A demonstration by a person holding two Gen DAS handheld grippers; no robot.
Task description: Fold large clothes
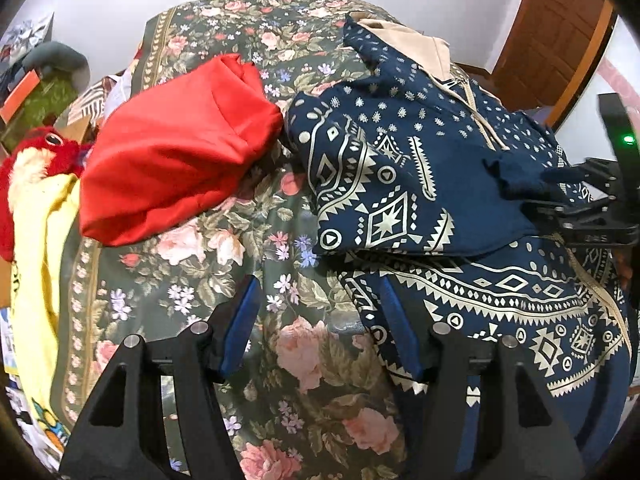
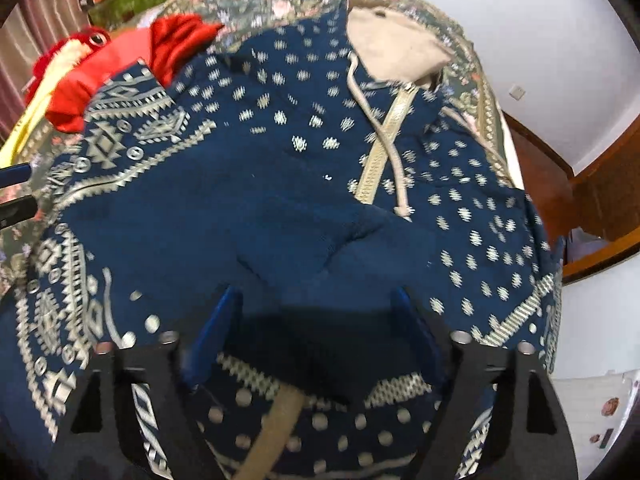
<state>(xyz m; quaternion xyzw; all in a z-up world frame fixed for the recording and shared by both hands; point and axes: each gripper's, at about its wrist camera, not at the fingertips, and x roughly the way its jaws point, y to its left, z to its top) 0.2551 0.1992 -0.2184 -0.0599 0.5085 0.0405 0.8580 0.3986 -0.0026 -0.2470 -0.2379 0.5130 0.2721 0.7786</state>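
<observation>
While the left gripper (image 1: 318, 328) hangs over the bed with its blue fingers (image 1: 240, 326) apart and nothing between them, one finger stands above the bare bedspread (image 1: 276, 240) and the other above the hem of the navy hoodie (image 1: 420, 184). Just beyond them a patterned sleeve is folded across the hoodie's front. Farther out a red garment (image 1: 176, 160) lies bunched on the bedspread, its edge touching the sleeve's cuff, and a yellow cloth (image 1: 36, 264) and a red plush toy (image 1: 44, 148) crowd the left edge.

From the right wrist, the right gripper (image 2: 316, 336) has its fingers (image 2: 212, 340) spread above the hoodie's dark blue fabric; a fold lies between them, but the blur hides whether the pads touch it. Past them run the beige zipper (image 2: 384, 148) and drawstrings up to the beige-lined hood (image 2: 392, 52).

Only the left view shows the right gripper from outside, at the hoodie's far edge beside a bunched piece of navy cloth. Only the right view shows the zipper's full run, the hood lying flat, and a brown wooden frame (image 2: 560, 184) past the bed's edge.
</observation>
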